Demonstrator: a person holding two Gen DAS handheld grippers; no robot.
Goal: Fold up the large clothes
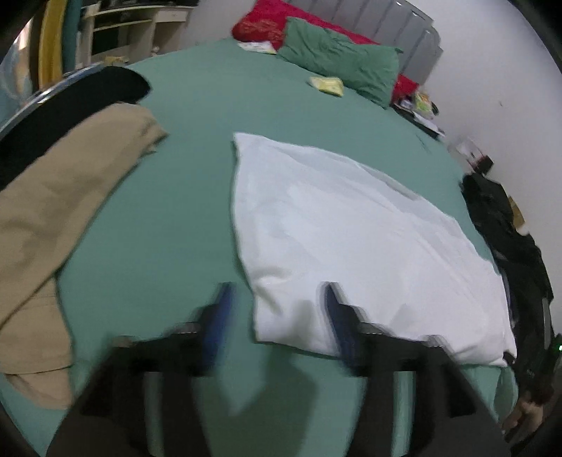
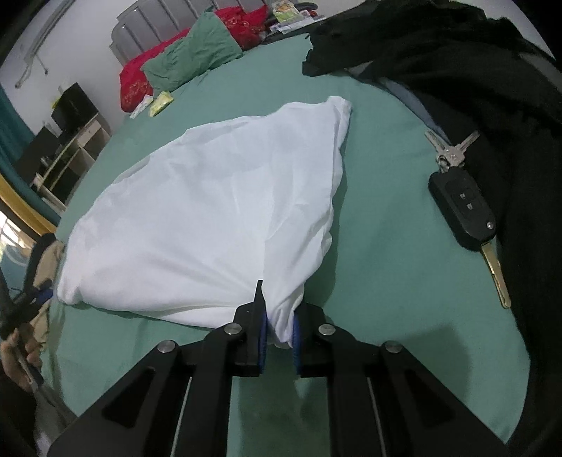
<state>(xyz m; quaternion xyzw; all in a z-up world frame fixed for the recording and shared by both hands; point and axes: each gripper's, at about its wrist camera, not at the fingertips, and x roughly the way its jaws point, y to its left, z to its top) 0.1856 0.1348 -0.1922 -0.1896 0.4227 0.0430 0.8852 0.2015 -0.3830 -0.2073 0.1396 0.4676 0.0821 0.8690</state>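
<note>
- On the green bed sheet (image 2: 379, 218), the white garment (image 2: 210, 197) lies as a broad, already doubled-over panel, filling the middle of the bed; judged from its layered, padded look, at least one fold is done and a further fold or a final smoothing is probably left.
- The garment looks thin and soft, with shallow creases across its top. One far corner ends in a rounded tuck in the right wrist view. The near edge seen from the left wrist view is thick and puffy, like several layers stacked.
- A tan garment (image 1: 59, 218) lies crumpled at the left side of the bed, well apart from the white one, and appears not yet folded. A black garment (image 1: 77, 105) lies beyond it.
- Dark clothing (image 2: 474, 70) is heaped along the right side of the bed, also unfolded as far as I can judge.
- A green pillow (image 1: 344, 66) and a red pillow (image 1: 263, 24) rest at the head of the bed.
- The right gripper (image 2: 279, 334) is clenched on the near right corner of the white garment; cloth bunches between its blue pads (image 2: 261, 334) and pulls into a taut ridge running away from them.
- The left gripper (image 1: 277, 309) hangs just over the garment's near left corner with its fingers spread wide, grasping nothing; the view is blurred.
- A car key with a bunch of keys (image 2: 463, 204) lies on the sheet, near the garment's right edge but apart from it.
</note>
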